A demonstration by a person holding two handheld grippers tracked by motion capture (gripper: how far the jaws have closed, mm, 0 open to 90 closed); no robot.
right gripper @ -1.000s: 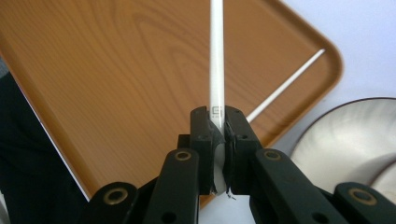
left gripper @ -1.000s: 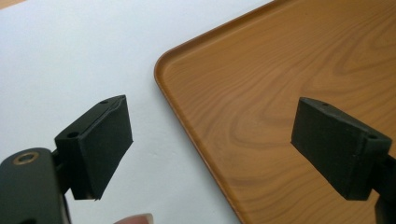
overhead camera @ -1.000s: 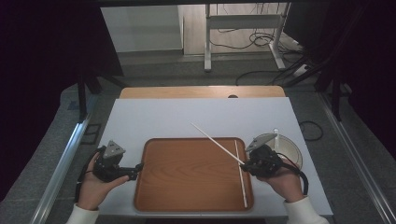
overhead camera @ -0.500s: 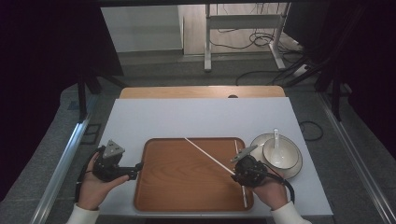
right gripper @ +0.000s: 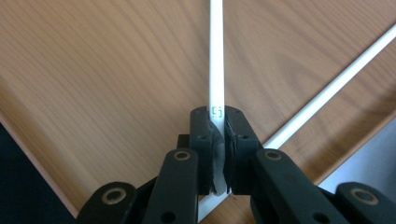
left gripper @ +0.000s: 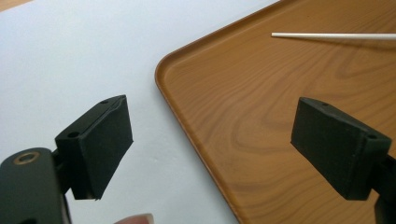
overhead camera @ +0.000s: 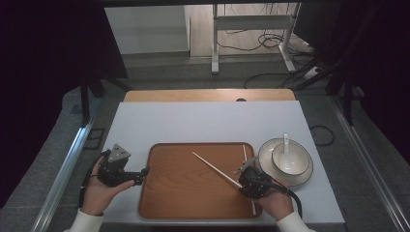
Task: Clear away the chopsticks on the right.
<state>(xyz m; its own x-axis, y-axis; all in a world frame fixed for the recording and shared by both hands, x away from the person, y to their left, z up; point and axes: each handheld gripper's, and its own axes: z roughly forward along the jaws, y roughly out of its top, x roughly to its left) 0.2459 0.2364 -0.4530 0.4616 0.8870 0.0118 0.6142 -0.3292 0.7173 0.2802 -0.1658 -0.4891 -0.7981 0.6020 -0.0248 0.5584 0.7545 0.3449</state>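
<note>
At the table's near edge, the right gripper (overhead camera: pixel 241 180) pinches a white chopstick (overhead camera: pixel 212 166) between its closed jaws, the stick slanting over the wooden tray (overhead camera: pixel 188 193). A second chopstick (overhead camera: pixel 245 155) lies flat along the tray's right side. The left gripper (overhead camera: pixel 141 175) rests at the tray's left rim, jaws wide apart and empty. Beyond, right of the tray, a bowl (overhead camera: pixel 290 159) with a spoon (overhead camera: pixel 285 141) sits on a plate (overhead camera: pixel 270 171).

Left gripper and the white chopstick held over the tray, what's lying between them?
Bare wood of the tray, seen in the high view, separates the left gripper from the chopstick clamped in the right gripper.
</note>
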